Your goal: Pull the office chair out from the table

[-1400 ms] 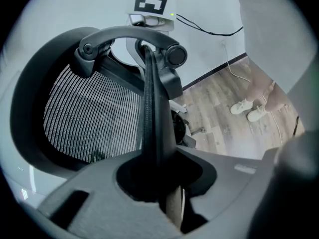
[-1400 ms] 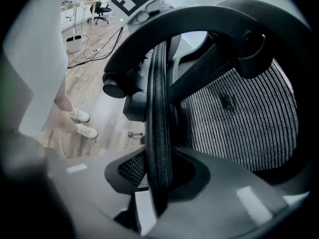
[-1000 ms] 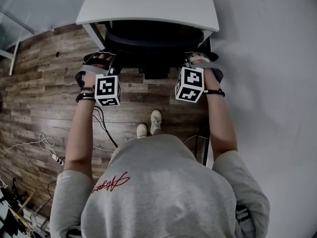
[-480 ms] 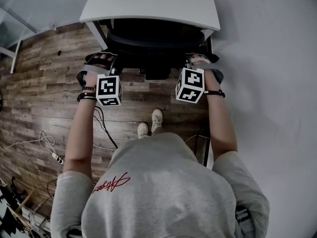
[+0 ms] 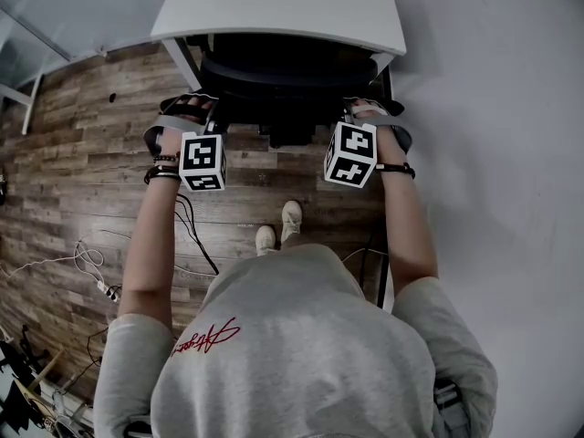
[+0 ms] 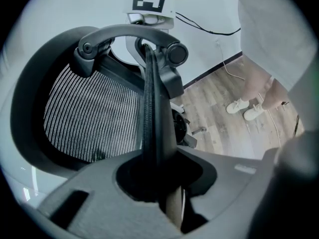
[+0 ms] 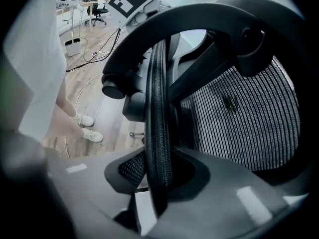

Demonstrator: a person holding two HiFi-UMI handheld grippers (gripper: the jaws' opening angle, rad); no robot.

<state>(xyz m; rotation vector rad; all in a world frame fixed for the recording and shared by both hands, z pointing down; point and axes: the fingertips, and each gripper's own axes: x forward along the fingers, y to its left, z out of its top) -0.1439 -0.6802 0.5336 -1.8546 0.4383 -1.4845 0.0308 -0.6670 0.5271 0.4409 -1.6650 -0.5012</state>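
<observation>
My left gripper (image 6: pixel 158 180) is clamped on the left rim of the office chair (image 5: pixel 285 78) back, my right gripper (image 7: pixel 158 183) on the right rim. The seat lies ahead of my fingers (image 6: pixel 94 198), tucked under the table (image 5: pixel 274 7). Both hands are equally near, so I'd pull straight back.

The jaws of the right gripper (image 7: pixel 157 183) clamp the edge of the chair (image 7: pixel 158 108), which rises straight ahead between them. Its mesh (image 7: pixel 239 118) spreads to their right. Shoes (image 7: pixel 82 120) stand on the floor (image 7: pixel 107 108) to their left.
</observation>
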